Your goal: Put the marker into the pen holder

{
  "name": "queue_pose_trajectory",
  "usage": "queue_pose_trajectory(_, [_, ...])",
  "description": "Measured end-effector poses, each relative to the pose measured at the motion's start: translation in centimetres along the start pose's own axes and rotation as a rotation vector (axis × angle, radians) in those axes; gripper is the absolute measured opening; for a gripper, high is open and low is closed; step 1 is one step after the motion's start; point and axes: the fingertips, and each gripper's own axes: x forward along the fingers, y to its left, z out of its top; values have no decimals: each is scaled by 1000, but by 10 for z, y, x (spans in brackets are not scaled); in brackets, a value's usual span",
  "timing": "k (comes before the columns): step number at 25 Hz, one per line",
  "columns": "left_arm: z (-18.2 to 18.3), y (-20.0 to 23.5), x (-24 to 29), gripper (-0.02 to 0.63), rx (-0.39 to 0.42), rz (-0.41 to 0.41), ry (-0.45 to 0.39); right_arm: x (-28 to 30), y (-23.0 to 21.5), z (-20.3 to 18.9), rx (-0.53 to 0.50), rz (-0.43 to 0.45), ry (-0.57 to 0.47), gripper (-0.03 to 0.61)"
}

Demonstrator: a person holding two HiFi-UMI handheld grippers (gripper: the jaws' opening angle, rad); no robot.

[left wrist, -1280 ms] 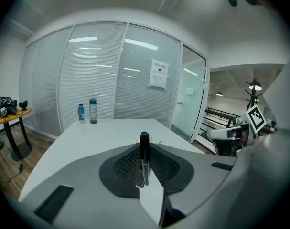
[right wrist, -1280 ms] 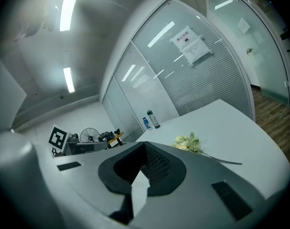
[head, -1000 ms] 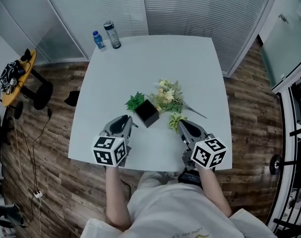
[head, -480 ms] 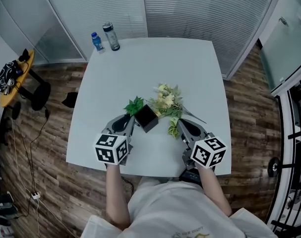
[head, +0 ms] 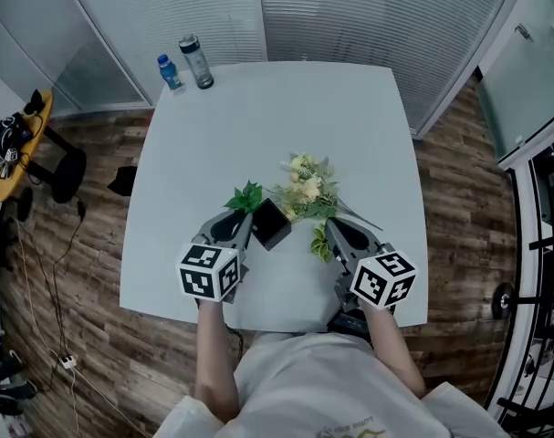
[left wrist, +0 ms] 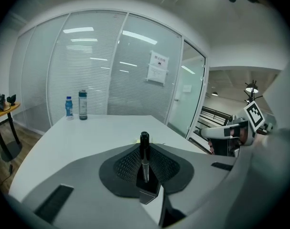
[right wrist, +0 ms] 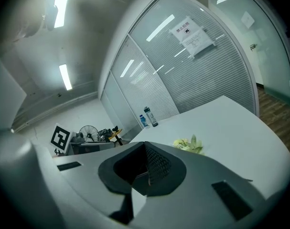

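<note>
Nearer than a second before, the left gripper (head: 245, 221), clamped on the marker (left wrist: 144, 157), stood beside the pen holder (head: 271, 224) by the near edge of the table (head: 277, 126). The right gripper (right wrist: 145, 170) was closed and empty. Mid-approach, seemingly; next the marker needed centring over the opening.

Marker (left wrist: 144, 159): lower end lost between left gripper's (left wrist: 145, 149) shut jaws; in head view hidden under that gripper. Flowers (right wrist: 188, 144) partly behind right gripper (right wrist: 145, 149). Bottles (head: 196, 61): labels too small to read.
</note>
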Motion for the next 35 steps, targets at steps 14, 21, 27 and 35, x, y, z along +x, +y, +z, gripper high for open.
queue_pose_trajectory(14, [-36,1,48,52,8,-66,125,20,-26,-20,50,-51,55,16])
queue_pose_trajectory(21, [-51,-1,60,52,0,-83,169,25,-33,-26,59,-60,72,16])
queue_pose_trajectory(27, [-67,1,68,52,11,-85,220,31,-39,-33,54,-65,97,16])
queue_pose_trajectory(35, [-84,2,79,52,66,-71,319,40,-46,-45,80,-65,129,17])
